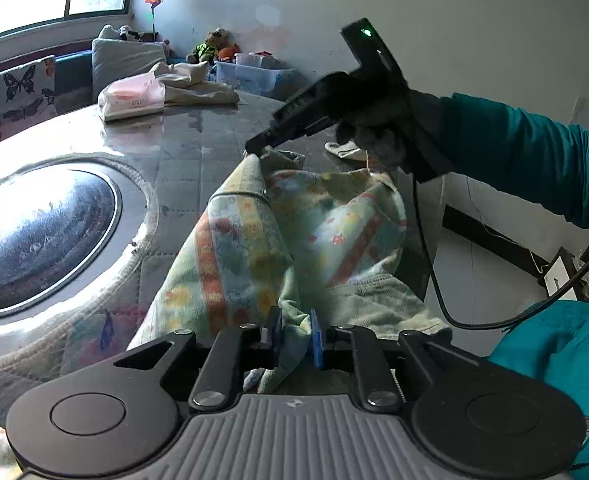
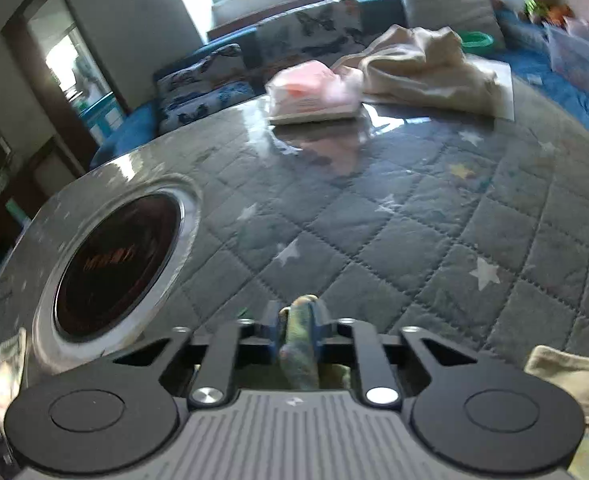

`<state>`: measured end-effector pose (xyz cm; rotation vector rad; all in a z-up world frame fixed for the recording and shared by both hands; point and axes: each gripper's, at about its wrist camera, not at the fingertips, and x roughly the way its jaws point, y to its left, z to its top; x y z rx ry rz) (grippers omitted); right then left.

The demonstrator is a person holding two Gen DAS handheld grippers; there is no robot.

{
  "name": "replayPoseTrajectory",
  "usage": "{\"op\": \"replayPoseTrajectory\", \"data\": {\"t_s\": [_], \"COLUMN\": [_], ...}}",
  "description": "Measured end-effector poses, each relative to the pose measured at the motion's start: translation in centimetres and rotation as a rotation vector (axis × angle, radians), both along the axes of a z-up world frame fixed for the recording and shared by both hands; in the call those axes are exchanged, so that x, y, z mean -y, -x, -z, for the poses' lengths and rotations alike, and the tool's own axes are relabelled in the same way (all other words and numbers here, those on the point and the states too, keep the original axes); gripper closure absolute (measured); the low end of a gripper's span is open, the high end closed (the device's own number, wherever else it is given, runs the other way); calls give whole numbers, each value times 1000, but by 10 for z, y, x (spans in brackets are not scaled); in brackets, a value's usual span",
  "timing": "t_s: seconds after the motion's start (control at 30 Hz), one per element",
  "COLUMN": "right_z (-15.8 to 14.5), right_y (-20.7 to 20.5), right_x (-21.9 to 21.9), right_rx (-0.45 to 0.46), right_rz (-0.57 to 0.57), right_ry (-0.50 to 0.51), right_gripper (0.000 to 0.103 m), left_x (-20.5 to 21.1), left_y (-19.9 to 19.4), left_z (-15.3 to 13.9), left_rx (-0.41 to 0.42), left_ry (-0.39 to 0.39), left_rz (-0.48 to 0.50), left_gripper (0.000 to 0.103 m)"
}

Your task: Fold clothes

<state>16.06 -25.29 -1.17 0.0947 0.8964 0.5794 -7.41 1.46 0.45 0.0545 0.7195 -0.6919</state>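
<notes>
A pastel garment (image 1: 254, 240) with orange, yellow and blue print hangs bunched over the table's near edge, stretched between both grippers. My left gripper (image 1: 295, 336) is at the bottom of the left wrist view, its blue pads closed on a fold of the garment's lower edge. Higher up, my right gripper (image 1: 254, 149), held by a gloved hand in a teal sleeve (image 1: 514, 152), pinches the garment's top corner. In the right wrist view my right gripper (image 2: 297, 326) is shut on a twisted strip of the garment (image 2: 298, 348), above the quilted table top.
The table (image 2: 414, 220) has a grey star-quilted cover under glass and a round dark inset (image 1: 38, 236) at the left. A pink pack (image 1: 132, 98) and a beige cloth (image 1: 198, 88) lie at the far side. A small white cloth (image 1: 344, 150), cushions and a plastic box (image 1: 250, 76) lie beyond.
</notes>
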Motion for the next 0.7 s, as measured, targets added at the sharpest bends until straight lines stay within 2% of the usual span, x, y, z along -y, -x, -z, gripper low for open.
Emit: {"op": "replayPoseTrajectory", "data": {"t_s": [0.1,0.13,0.2,0.27,0.4,0.47,0.63,0.7], "right_z": [-11,-15,-20,-22,-22,-20,-18,-16], "right_y": [15,21,32,45,65,66,69,74], "right_x": [8,10,13,13,13,16,25,26], "right_rx": [23,33,40,50,61,53,33,20], "right_rz": [-17,-28,-53,-83,-110,-94,-49,-58], "right_ry": [-22,-25,-21,-4,26,16,-38,-51], "right_gripper": [98,99,101,101,101,98,90,71], "left_x": [-7,-11,-17,-19,-3,9,21,23], "left_y": [0,-2,-8,-22,-62,-84,-122,-133], "left_z": [-17,-25,-38,-44,-35,-25,-8,-1], "left_rx": [44,62,94,91,0,-60,-171,-210], "left_ry": [24,39,67,82,63,30,37,39], "left_rz": [-17,-36,-80,-137,-218,-253,-275,-281], "left_gripper": [69,59,57,51,50,50,49,49]}}
